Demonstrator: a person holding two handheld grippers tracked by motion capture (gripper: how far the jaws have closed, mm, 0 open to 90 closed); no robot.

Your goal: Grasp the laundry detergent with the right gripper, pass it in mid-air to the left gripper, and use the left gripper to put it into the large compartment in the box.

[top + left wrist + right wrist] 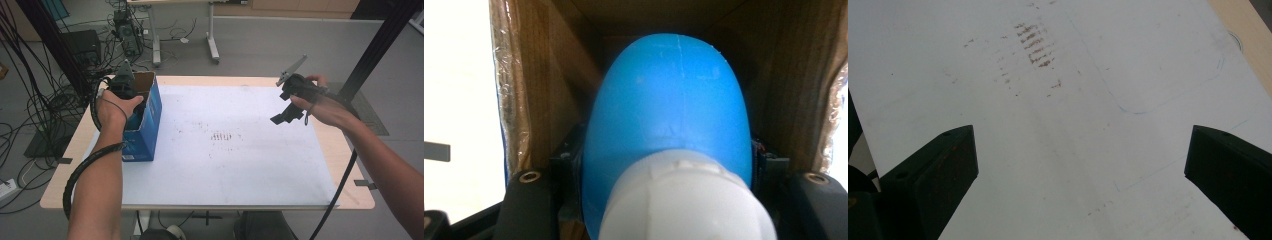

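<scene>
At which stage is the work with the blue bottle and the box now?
Done: the blue bottle is already inside the open blue box. In hand: the left gripper is shut on the bottle, down in the box. Left: letting go and pulling the gripper out. The right gripper hangs open over the white sheet, holding nothing.

Grey floor (280,45) — cables (30,115), desk legs (212,42) behind.

Wooden table under a white sheet

The table (350,200) carries a white sheet (240,170), smudged brown at its middle; a blue cardboard box (147,125) stands open-topped near the sheet's far left corner.
</scene>
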